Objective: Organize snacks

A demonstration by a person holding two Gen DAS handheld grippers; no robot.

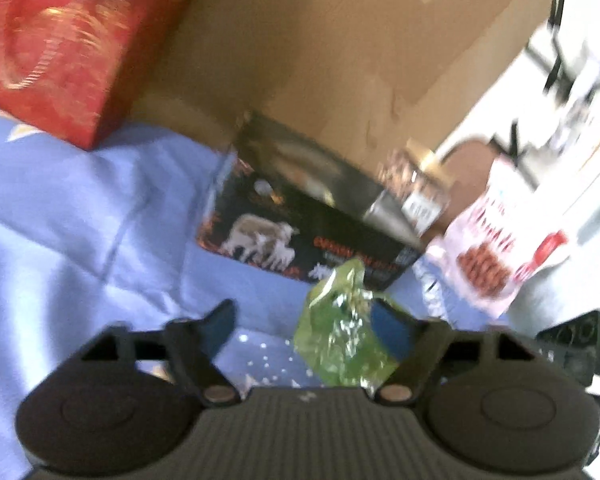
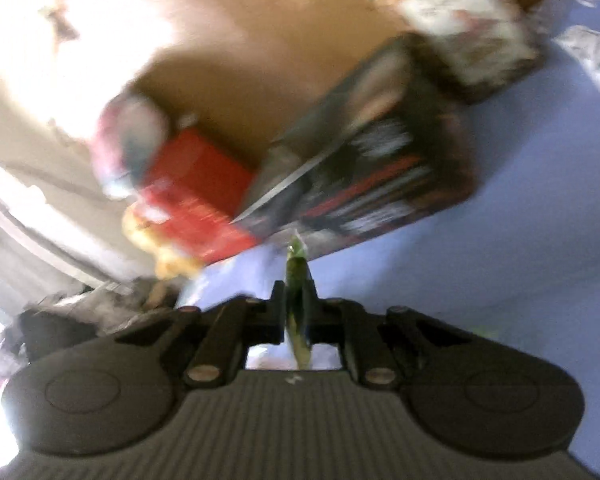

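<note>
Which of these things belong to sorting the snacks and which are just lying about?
Job: green packet, black box, red box, white-red pouch, cardboard box, right claw.
Lying about: blue cloth.

This looks like a room in a home, most likely a bedroom: the snacks lie on a soft, creased pale blue bedsheet [image 1: 80, 208] printed with small white shapes, the sort of cloth that covers a bed. A big brown cardboard box [image 1: 340, 48] stands on the sheet with a red box [image 1: 60, 48], a black box [image 1: 300, 236] and a white snack bag [image 1: 496, 240] gathered against it (all blurred). Past the sheet, at the upper right of the left wrist view, bright daylight falls on dark thin-legged furniture [image 1: 556, 52], too smeared to name.
</note>
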